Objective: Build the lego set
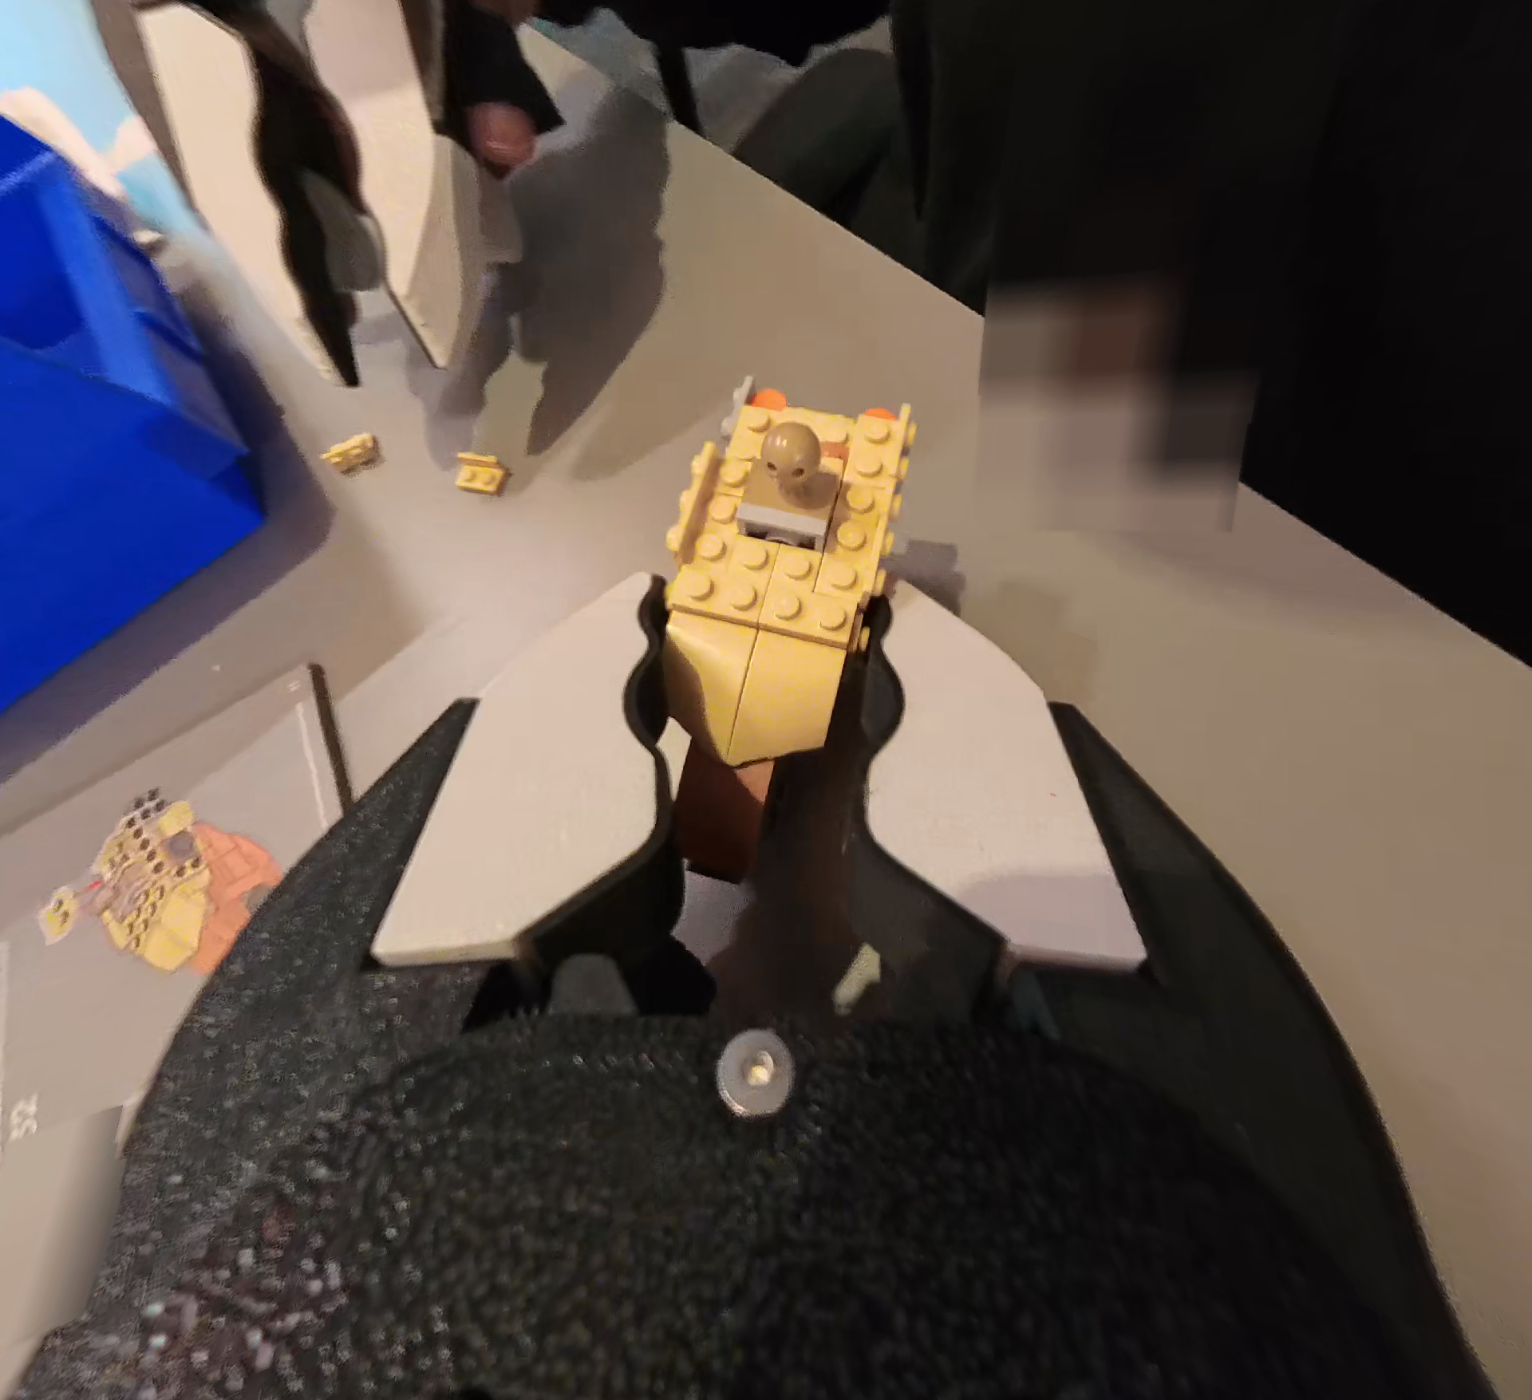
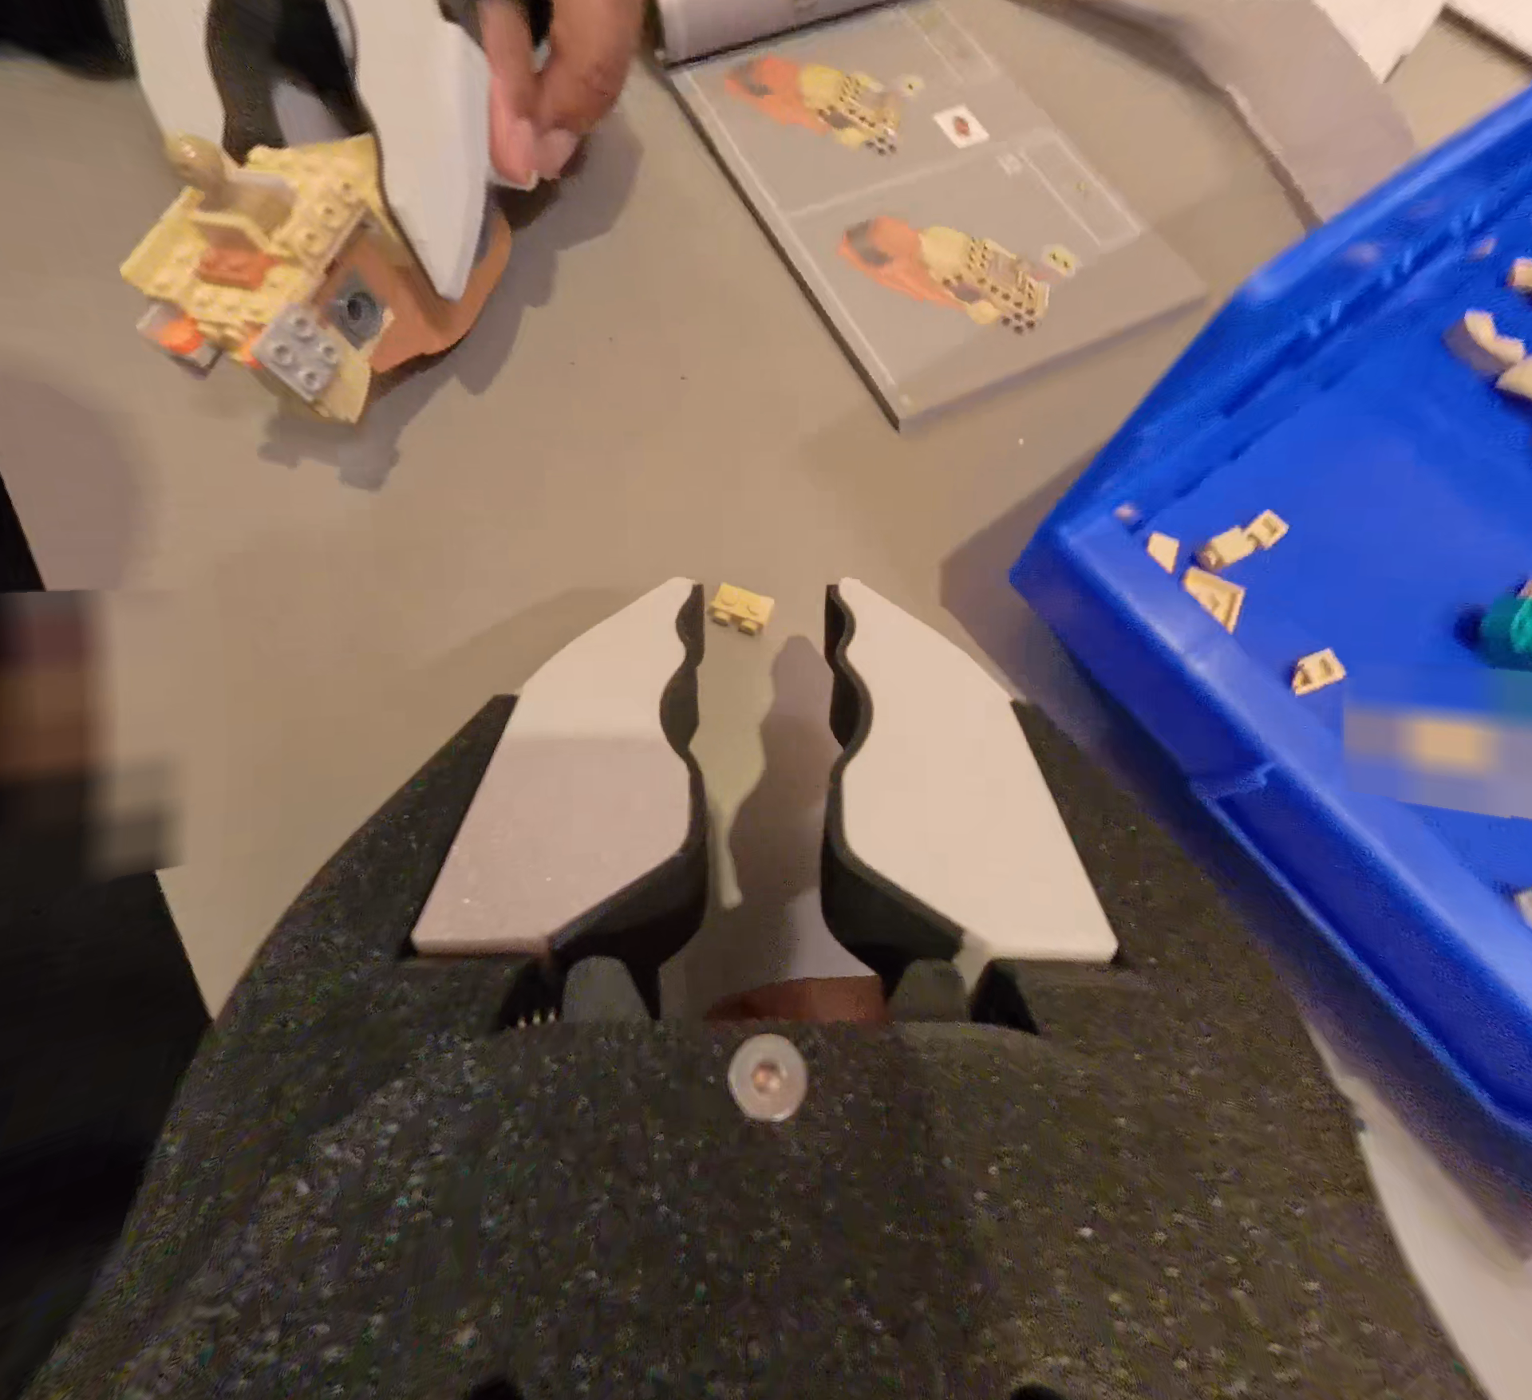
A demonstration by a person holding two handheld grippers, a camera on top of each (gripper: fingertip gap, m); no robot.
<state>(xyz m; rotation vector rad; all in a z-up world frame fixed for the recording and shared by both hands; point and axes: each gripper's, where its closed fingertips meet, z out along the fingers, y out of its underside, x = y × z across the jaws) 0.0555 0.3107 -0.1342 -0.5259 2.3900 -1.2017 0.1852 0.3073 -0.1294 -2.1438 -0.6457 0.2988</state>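
Note:
My left gripper (image 1: 767,614) is shut on a tan lego model (image 1: 787,540) with a round tan head on top and a brown base, held just over the grey table. The model also shows in the right wrist view (image 2: 249,266), held by the left gripper (image 2: 398,200) with a hand behind it. My right gripper (image 2: 758,598) is open, low over the table, with a small tan plate (image 2: 740,606) lying between its tips. In the left wrist view the right gripper (image 1: 390,366) hangs above two small tan pieces (image 1: 479,472) (image 1: 352,451).
A blue bin (image 2: 1161,656) with several loose tan pieces stands on the right; it also shows in the left wrist view (image 1: 108,448). An open instruction booklet (image 2: 953,266) lies beyond my right gripper, also seen under my left gripper (image 1: 166,896). A dark-clothed person stands past the table's far edge.

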